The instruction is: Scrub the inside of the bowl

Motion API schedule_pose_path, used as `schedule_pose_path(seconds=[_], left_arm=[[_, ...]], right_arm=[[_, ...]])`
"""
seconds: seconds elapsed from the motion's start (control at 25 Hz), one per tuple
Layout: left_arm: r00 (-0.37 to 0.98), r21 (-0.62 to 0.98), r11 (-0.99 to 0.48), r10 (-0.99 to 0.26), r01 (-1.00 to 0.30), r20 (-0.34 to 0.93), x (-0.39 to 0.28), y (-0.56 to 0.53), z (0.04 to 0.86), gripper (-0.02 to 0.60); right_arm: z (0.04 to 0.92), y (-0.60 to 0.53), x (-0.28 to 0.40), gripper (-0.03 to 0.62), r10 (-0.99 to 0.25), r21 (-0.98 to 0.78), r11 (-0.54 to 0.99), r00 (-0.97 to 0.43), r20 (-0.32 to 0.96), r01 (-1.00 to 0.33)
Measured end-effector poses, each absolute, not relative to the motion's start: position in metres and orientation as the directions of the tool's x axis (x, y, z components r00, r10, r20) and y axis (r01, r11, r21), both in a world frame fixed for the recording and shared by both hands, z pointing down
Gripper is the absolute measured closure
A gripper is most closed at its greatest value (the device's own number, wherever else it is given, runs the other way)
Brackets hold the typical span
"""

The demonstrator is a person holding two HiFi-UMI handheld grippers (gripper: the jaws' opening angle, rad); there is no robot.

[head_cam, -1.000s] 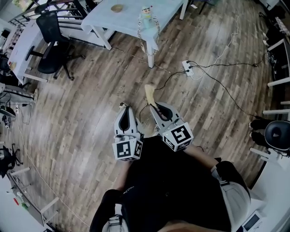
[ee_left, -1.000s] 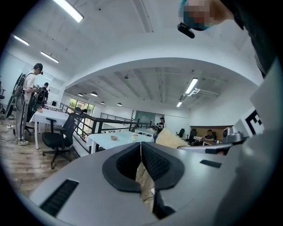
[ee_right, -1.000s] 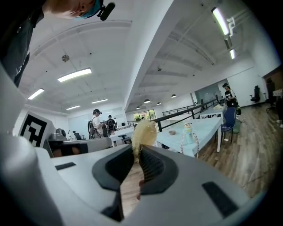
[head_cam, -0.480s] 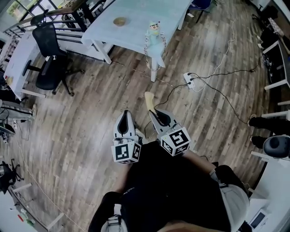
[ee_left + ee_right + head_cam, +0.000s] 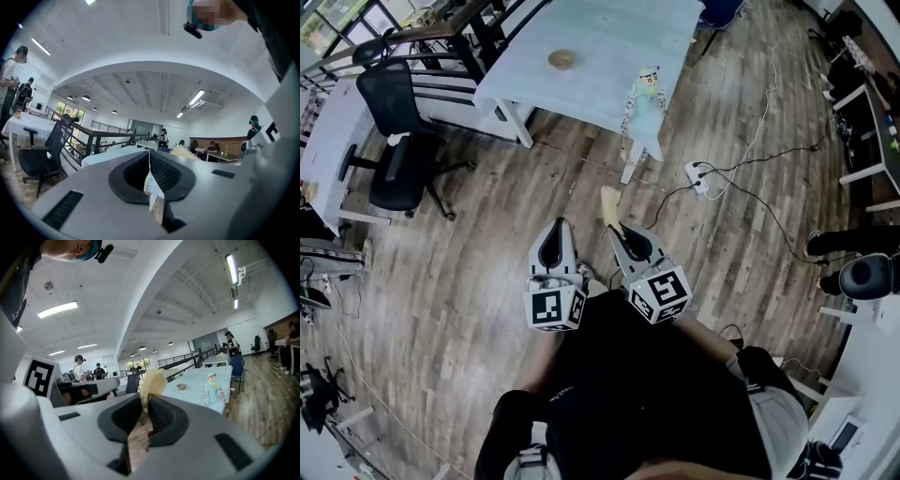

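The bowl (image 5: 562,58) sits on the pale blue table (image 5: 609,37), well apart from us and from both grippers. In the right gripper view it shows small on the tabletop, past the jaw tips. A doll (image 5: 648,92) stands at the table's near edge, apart from the bowl.

Our right gripper (image 5: 616,228) has its jaws closed on a scrubber (image 5: 607,201), whose pale yellow tuft sticks out beyond the tips. Our left gripper (image 5: 558,225) has its jaws pressed together with nothing between them. We hold the two side by side, close to our body and above the wooden floor (image 5: 469,281), both pointing roughly toward the table.

A black chair (image 5: 394,141) stands left of the table. A power strip (image 5: 698,173) with trailing cables lies on the floor near the table's right leg.
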State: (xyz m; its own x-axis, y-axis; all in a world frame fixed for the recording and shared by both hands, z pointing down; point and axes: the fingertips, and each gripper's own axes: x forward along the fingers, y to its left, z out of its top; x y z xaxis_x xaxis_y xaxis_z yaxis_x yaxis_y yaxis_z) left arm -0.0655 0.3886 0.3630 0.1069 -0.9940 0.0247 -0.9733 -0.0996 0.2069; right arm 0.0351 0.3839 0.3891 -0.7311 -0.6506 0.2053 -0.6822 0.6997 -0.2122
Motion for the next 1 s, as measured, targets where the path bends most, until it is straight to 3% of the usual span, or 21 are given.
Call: schedule_pose_path(seconds=[0.48,1.0], left_arm=[[0.121,0.253,-0.101,-0.991,-0.962,0.065,-0.130,0.363,0.380,0.565],[0.021,0.249,0.006,-0.994,-0.969,0.106,-0.197,0.304,0.397,0.566]], right_arm=[[0.394,0.346,-0.032,0.551,-0.664,-0.192,0.686,-0.712,0.227,-0.702],[0.413,0.276,-0.106,0.551,-0.578,-0.208,0.752,-0.778,0.247,-0.625]])
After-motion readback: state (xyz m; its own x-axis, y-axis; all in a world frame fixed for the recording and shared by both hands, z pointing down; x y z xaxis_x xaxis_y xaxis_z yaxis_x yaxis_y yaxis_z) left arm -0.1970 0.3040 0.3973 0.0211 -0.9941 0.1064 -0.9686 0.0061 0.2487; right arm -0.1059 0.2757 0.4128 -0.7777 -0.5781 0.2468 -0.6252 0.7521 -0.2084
